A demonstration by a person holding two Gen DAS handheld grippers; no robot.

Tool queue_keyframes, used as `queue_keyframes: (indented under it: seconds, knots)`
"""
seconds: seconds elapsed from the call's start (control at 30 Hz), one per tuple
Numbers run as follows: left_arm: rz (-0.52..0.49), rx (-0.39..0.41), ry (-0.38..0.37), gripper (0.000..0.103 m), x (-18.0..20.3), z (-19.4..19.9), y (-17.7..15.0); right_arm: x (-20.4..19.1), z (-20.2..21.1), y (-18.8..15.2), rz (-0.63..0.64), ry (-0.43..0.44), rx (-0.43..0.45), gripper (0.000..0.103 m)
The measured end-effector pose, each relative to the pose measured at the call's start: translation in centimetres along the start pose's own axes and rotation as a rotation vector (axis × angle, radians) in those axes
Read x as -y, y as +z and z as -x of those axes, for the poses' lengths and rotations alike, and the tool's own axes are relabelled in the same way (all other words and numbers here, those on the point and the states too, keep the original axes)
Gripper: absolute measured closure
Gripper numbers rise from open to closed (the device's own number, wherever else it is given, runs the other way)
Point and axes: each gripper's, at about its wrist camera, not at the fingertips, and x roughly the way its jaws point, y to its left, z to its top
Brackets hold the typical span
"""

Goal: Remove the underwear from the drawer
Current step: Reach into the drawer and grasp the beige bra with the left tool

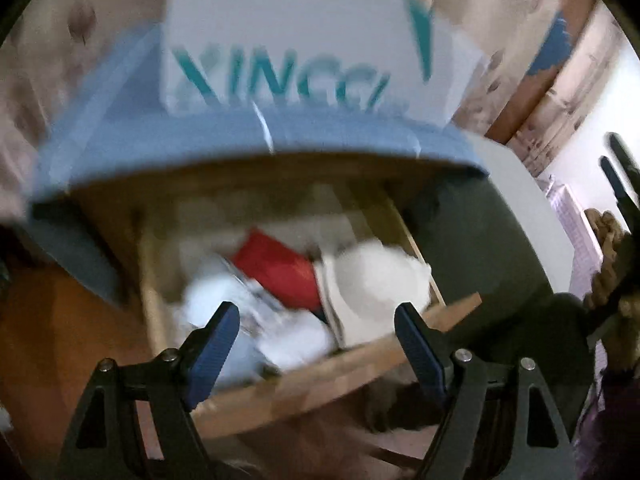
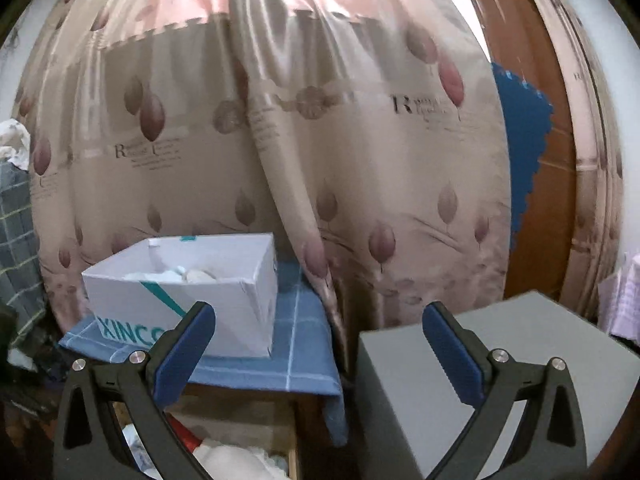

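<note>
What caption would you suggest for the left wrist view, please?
Open left gripper angled down over the open wooden drawer of white and red garments, below a lettered white box.

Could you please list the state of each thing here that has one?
Drawer: pulled open, cloth items inside.
White box: open-topped, on the blue cloth, white items inside.
Left tongs: open, empty, above the drawer.
Right tongs: open, empty.
Curtain: drawn.
</note>
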Motion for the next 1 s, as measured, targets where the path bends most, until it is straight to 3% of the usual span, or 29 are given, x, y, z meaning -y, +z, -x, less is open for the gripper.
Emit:
queue_keyframes:
  seconds: [0.17, 0.43, 0.53, 0.7, 0.83, 0.93, 1.0]
  knots:
    - [0.229, -0.145, -0.119, 0.021, -1.5, -6.6, 0.7, 1.1, -0.9, -0.2, -0.048, 0.045, -0.060, 0.000]
    - [0.333, -0.288, -0.109, 0.021, -1.6, -14.0, 0.7, 2.7, 0.1, -0.9, -0.103, 0.065, -0.042, 0.000]
    - [0.382, -0.326, -0.142, 0.021, -2.1, -15.8, 0.5, 3.2, 0.2, -1.1, -0.138, 0.084, -0.044, 0.000]
    - [0.371, -0.369, -0.206, 0.021, -1.0, -17.7, 0.8, 4.0, -0.1, -1.3, -0.186, 0.110, -0.063, 0.000]
    - [0.305, -0.397, -0.223, 0.021, 0.7, -18.8, 1.0, 5.4, -1.0, -1.8, -0.277, 0.135, -0.103, 0.000]
    - [0.332, -0.382, -0.243, 0.022, 0.8, -18.8, 0.8, 6.4, -1.4, -2.3, -0.348, 0.143, -0.118, 0.000]
    - [0.350, -0.367, -0.252, 0.031, 0.6, -18.7, 0.8, 6.5, -1.4, -2.4, -0.357, 0.139, -0.116, 0.000]
